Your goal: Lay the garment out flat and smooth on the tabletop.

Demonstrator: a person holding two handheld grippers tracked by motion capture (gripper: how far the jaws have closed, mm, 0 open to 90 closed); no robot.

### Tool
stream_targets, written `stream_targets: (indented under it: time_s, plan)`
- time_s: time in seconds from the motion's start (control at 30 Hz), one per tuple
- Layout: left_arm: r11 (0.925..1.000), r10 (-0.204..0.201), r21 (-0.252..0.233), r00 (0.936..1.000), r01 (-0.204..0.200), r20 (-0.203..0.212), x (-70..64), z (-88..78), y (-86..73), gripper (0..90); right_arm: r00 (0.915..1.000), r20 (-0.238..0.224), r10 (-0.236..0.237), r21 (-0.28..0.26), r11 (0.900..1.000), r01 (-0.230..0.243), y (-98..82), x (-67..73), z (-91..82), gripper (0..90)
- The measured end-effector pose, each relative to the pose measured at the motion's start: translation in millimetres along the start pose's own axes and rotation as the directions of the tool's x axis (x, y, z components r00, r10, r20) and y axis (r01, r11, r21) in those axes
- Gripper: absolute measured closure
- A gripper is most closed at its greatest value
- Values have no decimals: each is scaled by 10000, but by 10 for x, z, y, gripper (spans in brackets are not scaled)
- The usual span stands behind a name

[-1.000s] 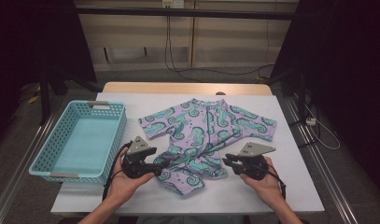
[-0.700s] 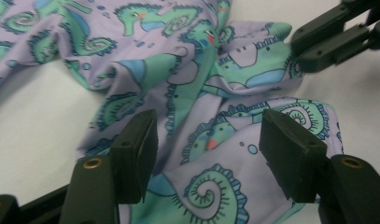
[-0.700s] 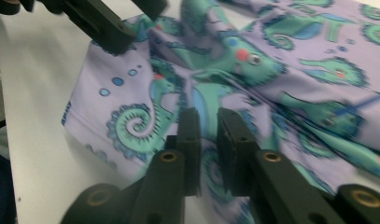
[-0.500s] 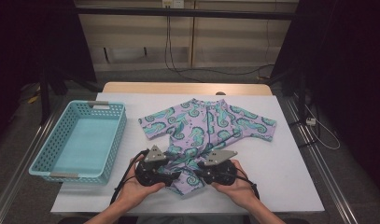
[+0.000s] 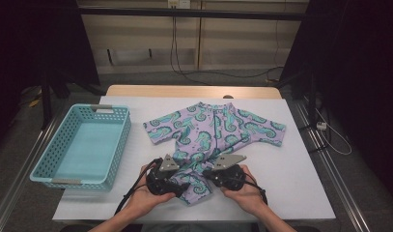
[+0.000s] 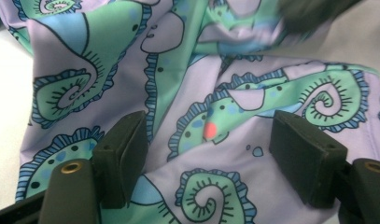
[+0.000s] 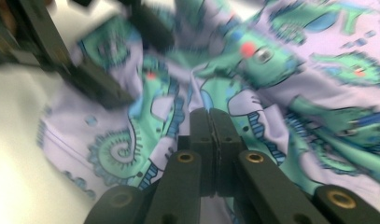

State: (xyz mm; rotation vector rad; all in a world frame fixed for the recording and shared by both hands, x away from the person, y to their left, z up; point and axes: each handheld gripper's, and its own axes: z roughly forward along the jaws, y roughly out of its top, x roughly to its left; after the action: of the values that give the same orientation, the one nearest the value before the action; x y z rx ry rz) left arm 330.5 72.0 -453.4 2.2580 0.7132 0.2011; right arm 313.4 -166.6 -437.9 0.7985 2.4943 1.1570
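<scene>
A lilac baby romper [image 5: 218, 125] with a green seahorse print lies spread on the white table [image 5: 300, 183]. Its lower end is bunched between my two grippers near the front edge. My left gripper [image 5: 184, 186] points right; its jaws have just been opening and stand wide over the cloth [image 6: 215, 70], the pads [image 6: 122, 154] clear of it. My right gripper [image 5: 206, 175] points left at the same bunch. Its jaws have just closed and meet pad to pad [image 7: 210, 116] above the cloth [image 7: 318, 93]. I cannot tell whether a fold is pinched at their tips.
A light blue perforated basket [image 5: 95, 107] stands at the table's left side, with nothing in it. Bare white table lies to the right of the romper. Cables trail over the floor beyond the far edge.
Both hands have moved inward from the romper's lower corners and now sit close together at its bottom end. The cloth there has gathered into a bunch.
</scene>
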Motion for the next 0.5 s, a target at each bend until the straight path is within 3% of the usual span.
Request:
stream_targets:
  time_s: [0.13,0.2,0.33,0.5]
  plan:
    - [10000,99,8,9999,-99,-43,-3,1,-1,282,9979,10,645,-801,9947,-642,3,-93,-224,900]
    - [9998,220,17,9997,-220,-91,0,-1,-3,286,9946,257,1007,-1103,9891,-973,-36,-198,-335,900]
    - [9998,214,39,9997,-213,-123,13,2,-5,287,9766,954,1925,-1338,9747,-1791,-207,-462,-511,900]
    - [9997,241,38,9997,-241,-102,22,2,-8,286,9624,1462,2289,-1332,9686,-2101,-369,-589,-665,900]
